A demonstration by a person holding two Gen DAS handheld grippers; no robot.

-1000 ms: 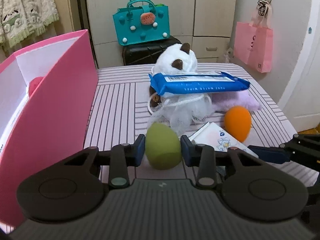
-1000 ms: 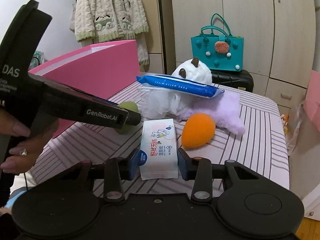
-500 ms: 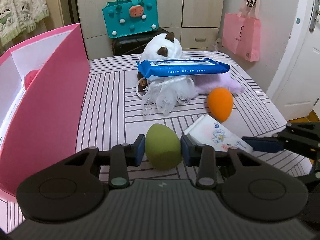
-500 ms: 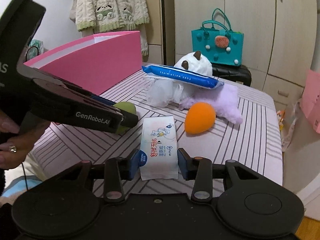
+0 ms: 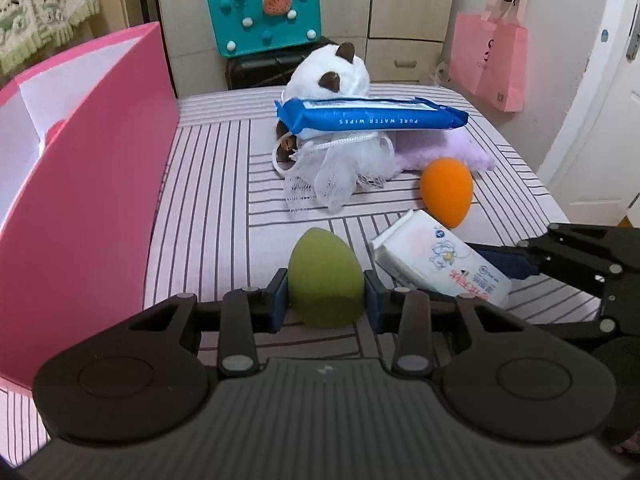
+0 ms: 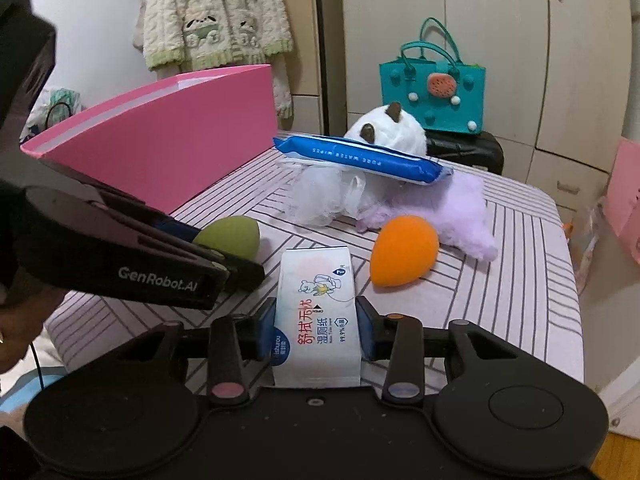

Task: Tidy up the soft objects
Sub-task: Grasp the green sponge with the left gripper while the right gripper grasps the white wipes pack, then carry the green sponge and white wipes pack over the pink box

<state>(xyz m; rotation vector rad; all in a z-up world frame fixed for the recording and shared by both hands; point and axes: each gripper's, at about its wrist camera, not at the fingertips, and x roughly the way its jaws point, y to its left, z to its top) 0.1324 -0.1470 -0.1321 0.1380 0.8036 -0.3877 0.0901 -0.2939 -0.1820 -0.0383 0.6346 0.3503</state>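
Pink box [image 5: 92,184] nearly empty | left hand-held gripper [image 5: 325,300] clamps green sponge [image 5: 325,280] | right hand-held gripper [image 6: 316,330] clamps wipes pack [image 6: 318,320] | orange sponge [image 6: 402,256], plush [image 5: 332,76] still out

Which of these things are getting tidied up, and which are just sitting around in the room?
Being tidied:
left gripper holding the green sponge
right gripper holding the white wipes pack
orange sponge
blue wipes pack
white plush toy
mesh bath puff
purple fluffy thing
pink box

Just sitting around:
teal bag
pink shopping bag
hanging sweater
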